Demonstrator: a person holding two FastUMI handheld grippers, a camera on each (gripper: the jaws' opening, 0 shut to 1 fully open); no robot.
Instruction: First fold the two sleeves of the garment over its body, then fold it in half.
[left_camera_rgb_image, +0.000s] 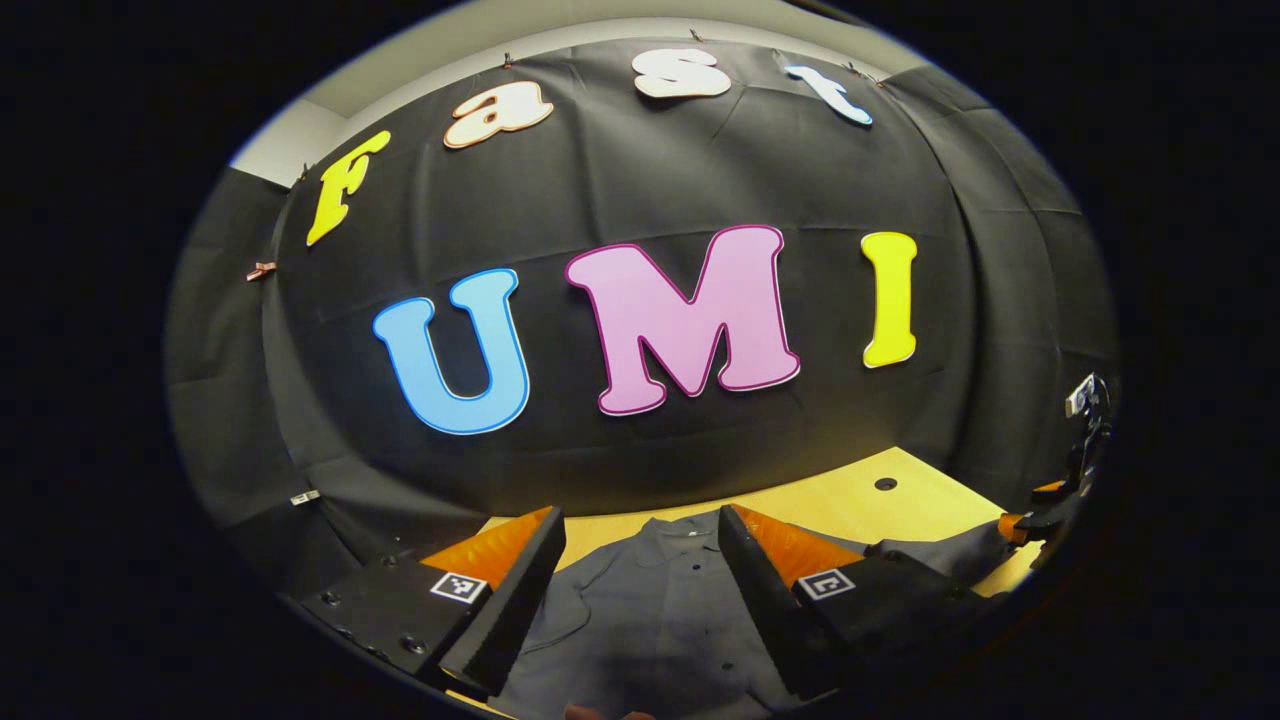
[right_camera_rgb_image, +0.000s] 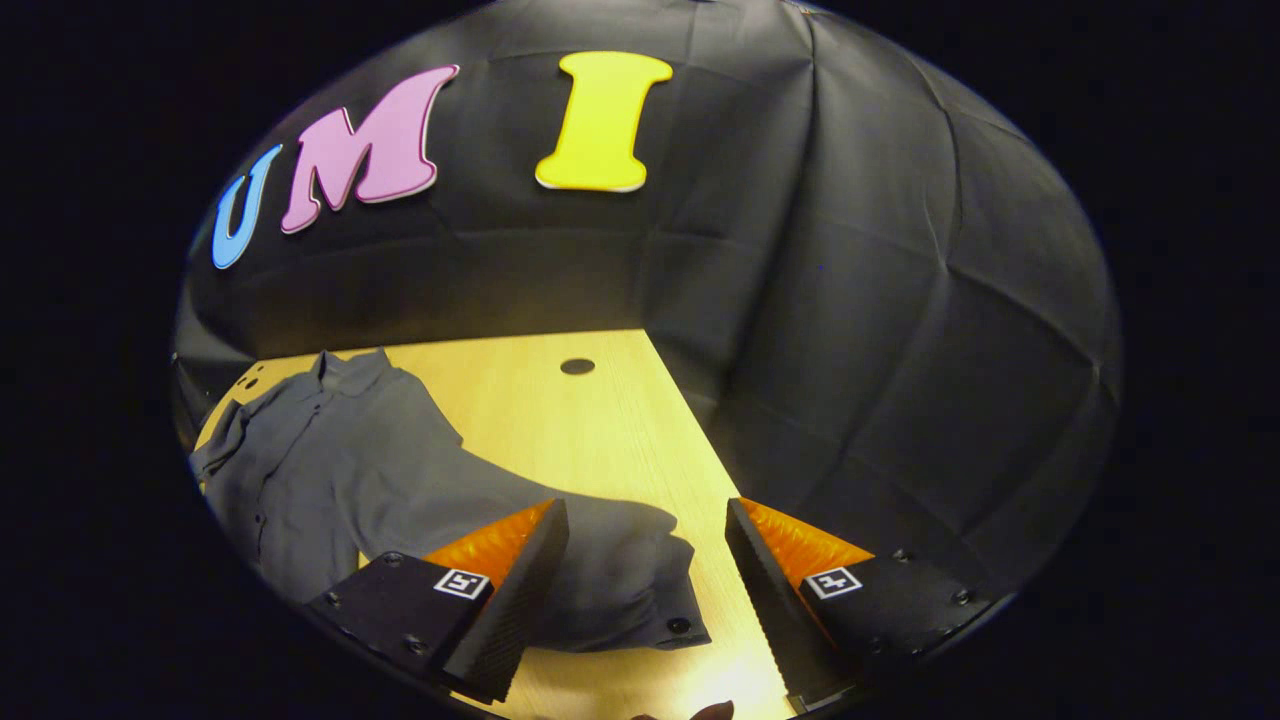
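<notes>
In the left gripper view, the left tongs (left_camera_rgb_image: 640, 590) gape wide and empty above the collar of the dark grey button-up cloth shirt (left_camera_rgb_image: 655, 625), spread on the pale wooden table (left_camera_rgb_image: 850, 505).

In the right gripper view, the right tongs (right_camera_rgb_image: 648, 590) hover wide open and empty over the shirt's sleeve cuff (right_camera_rgb_image: 640, 585) near the table's right edge. Pinching only the cuff's edge could let the limp sleeve slip or bunch mid-fold.

No legible text, small square coded markers on tongs' fingers (left_camera_rgb_image: 460, 587), unreadable

Light wooden table (right_camera_rgb_image: 600, 430), round hole (right_camera_rgb_image: 577, 366) in top; black cloth wall (right_camera_rgb_image: 900, 300) behind.
</notes>
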